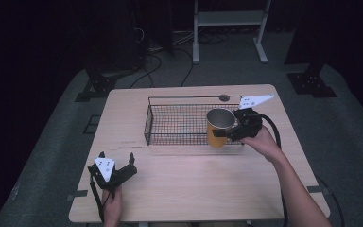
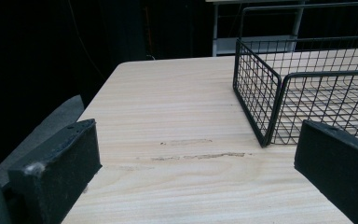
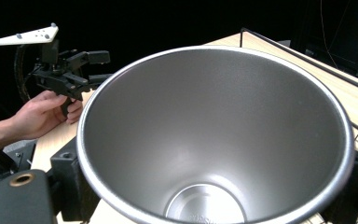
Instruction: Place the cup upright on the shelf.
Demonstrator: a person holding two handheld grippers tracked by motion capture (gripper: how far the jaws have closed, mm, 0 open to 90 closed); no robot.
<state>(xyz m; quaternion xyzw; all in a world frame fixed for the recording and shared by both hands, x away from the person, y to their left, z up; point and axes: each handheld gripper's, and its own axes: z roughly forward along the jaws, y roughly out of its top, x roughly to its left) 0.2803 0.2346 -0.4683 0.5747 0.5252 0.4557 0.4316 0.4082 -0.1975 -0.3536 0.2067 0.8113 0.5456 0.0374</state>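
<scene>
Steel-lined orange cup [image 1: 219,127], upright at the wire basket [image 1: 170,120] right end: we are clamping it with the right gripper [image 1: 234,128]; left gripper [image 1: 118,166] is idling spread, farther off on the table [image 1: 194,189].

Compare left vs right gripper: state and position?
The left gripper is open and holds nothing; the right gripper is shut on the yellow cup. The left sits low near the table's front-left; the right is at the wire basket's right end. Both are hand-held and carry a grey plate.

No legible text, labels or numbers anywhere.
</scene>
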